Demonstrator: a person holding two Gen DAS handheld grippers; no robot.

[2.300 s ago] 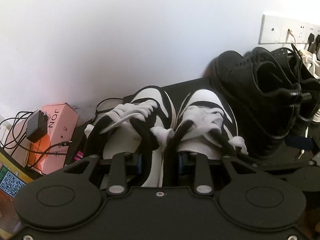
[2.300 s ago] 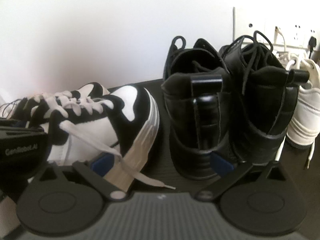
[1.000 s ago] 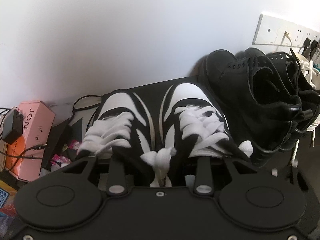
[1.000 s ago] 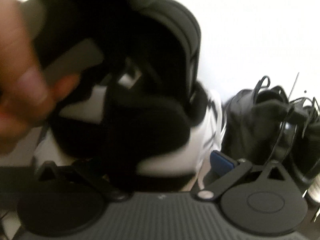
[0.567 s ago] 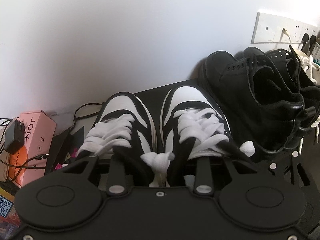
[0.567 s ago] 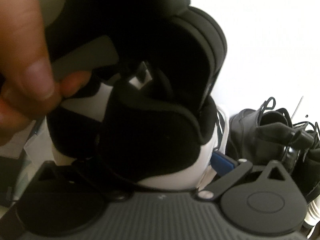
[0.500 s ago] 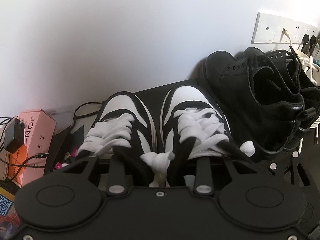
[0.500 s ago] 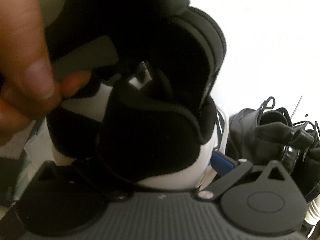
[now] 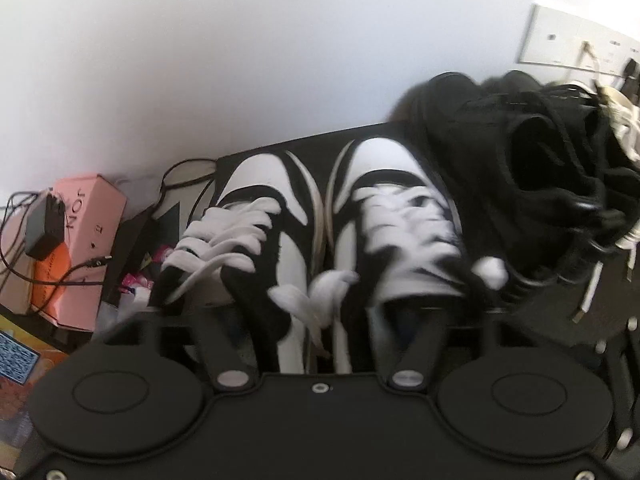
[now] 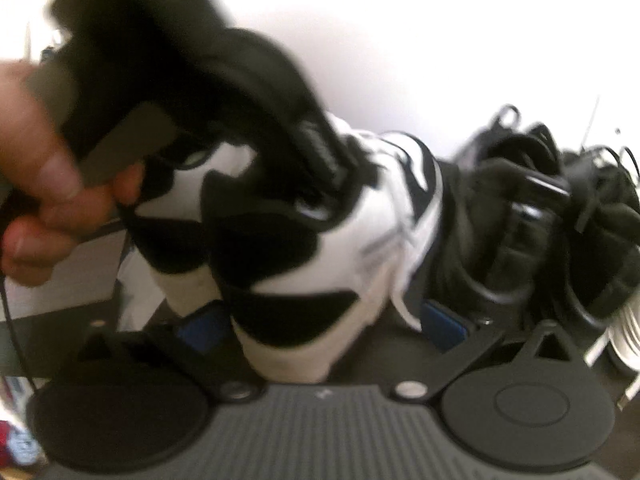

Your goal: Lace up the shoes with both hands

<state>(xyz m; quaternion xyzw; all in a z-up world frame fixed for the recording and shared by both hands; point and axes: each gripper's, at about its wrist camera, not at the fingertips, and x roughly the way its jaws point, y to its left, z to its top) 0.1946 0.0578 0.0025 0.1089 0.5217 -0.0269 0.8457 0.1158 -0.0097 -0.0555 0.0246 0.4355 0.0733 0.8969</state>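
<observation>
Two black-and-white sneakers sit side by side on a dark mat by the wall. In the left wrist view, the left sneaker [image 9: 256,240] is at about 10 o'clock from the middle and the right sneaker [image 9: 400,220] at about 2 o'clock. A loose bunch of white lace [image 9: 316,292] lies between them, near 6 o'clock from their toes.

The left gripper [image 9: 320,320] is opening right now. Its jaws stand wide apart, and the lace ends lie between them, but nothing is pinched.

The right gripper [image 10: 320,320] has its blue pads [image 10: 444,324] spread wide on both sides of the sneaker's heel [image 10: 288,304]. I cannot tell if they press on it; it looks like they do not. A hand [image 10: 44,200] at 9 o'clock holds the other tool.

The laces look soft, flat and floppy. I think they will bend and slip out easily. A good place to pinch is probably close to the tip. The sneaker looks light and a bit squishy, so it may slide when a lace is pulled.
</observation>
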